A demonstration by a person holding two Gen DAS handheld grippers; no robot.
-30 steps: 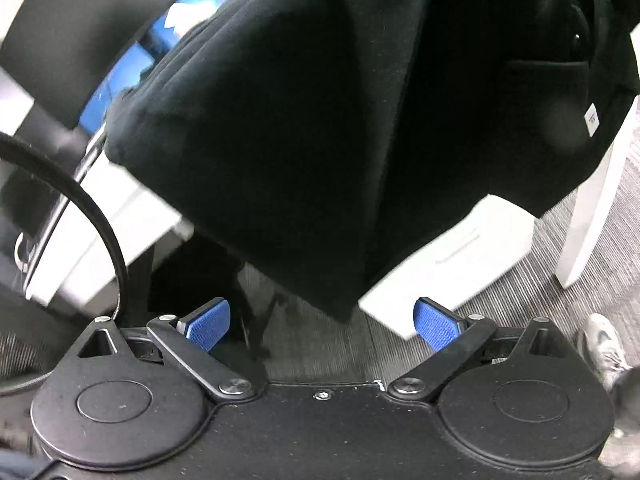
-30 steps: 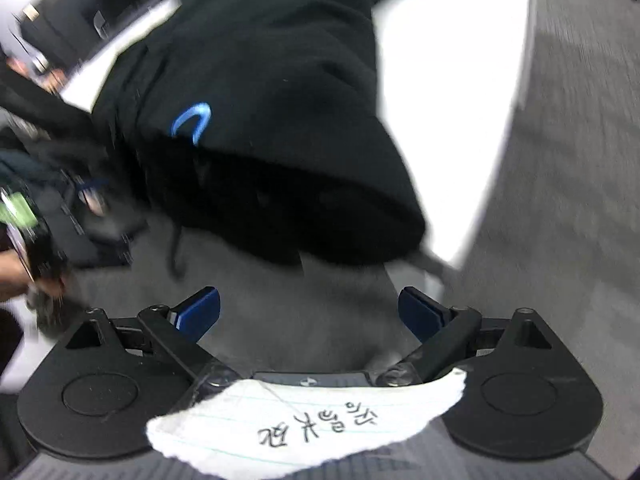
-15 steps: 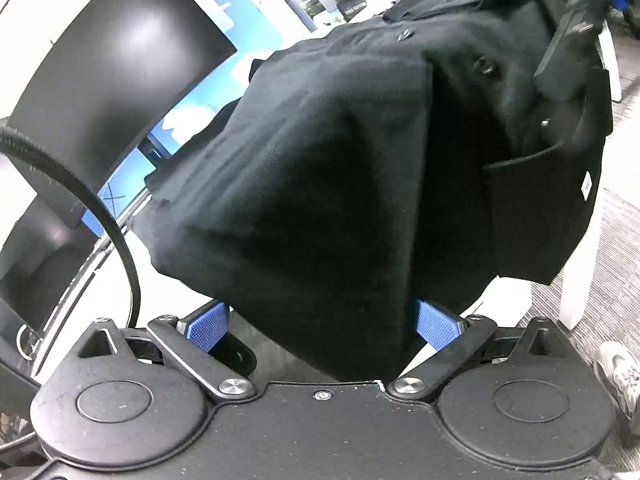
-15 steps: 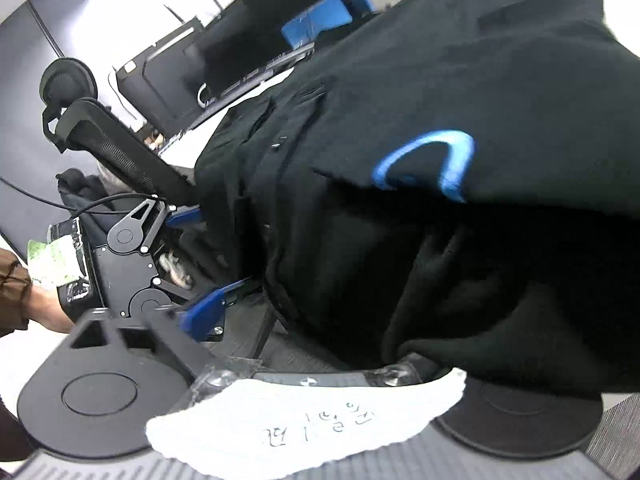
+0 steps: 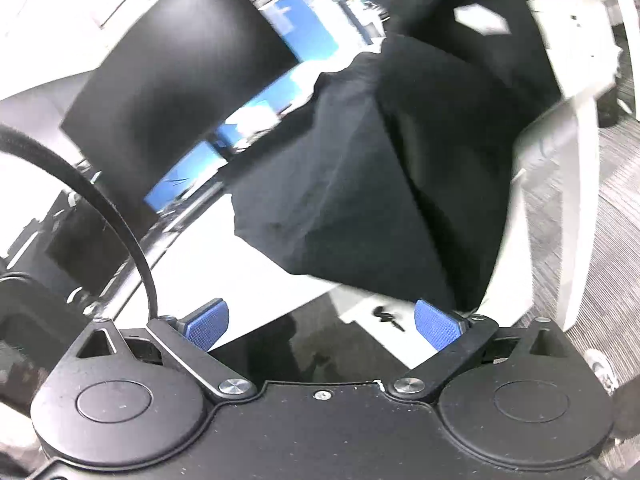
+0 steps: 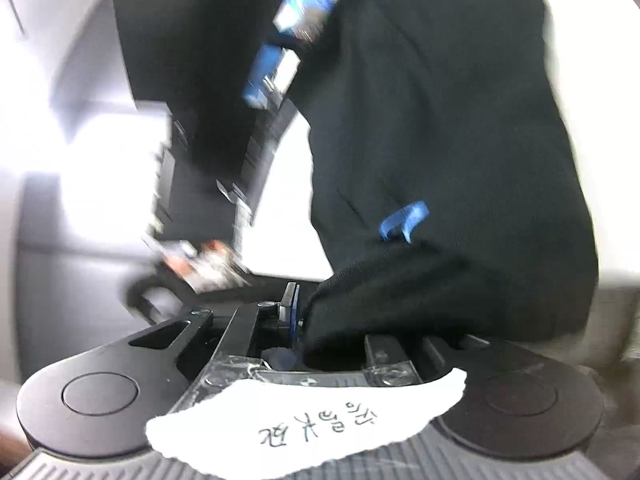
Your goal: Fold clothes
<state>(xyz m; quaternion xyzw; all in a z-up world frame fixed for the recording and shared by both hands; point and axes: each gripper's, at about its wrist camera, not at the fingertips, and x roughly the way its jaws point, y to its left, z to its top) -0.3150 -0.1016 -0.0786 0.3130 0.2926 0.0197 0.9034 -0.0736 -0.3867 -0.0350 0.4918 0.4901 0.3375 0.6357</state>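
Note:
A black garment (image 5: 384,168) lies over the edge of a white table (image 5: 560,128), its lower corner hanging down in the left wrist view. My left gripper (image 5: 322,322) is open and empty just below that corner, blue pads (image 5: 208,320) wide apart. In the right wrist view the same black garment (image 6: 448,140), with a small blue logo (image 6: 404,220), fills the frame. My right gripper (image 6: 304,320) is shut on a thick fold of its cloth; one blue pad (image 6: 292,312) shows against the fabric, the other is hidden under it.
A large dark monitor (image 5: 180,64) stands at the left behind the garment, with blue screens beside it. A black cable (image 5: 100,200) arcs at the left. White table legs (image 5: 580,220) and grey carpet (image 5: 616,208) are at the right. Both views are motion-blurred.
My right gripper went from open to shut on the garment's fold. My left gripper stayed open; the hanging corner that lay between its pads now sits just above them.

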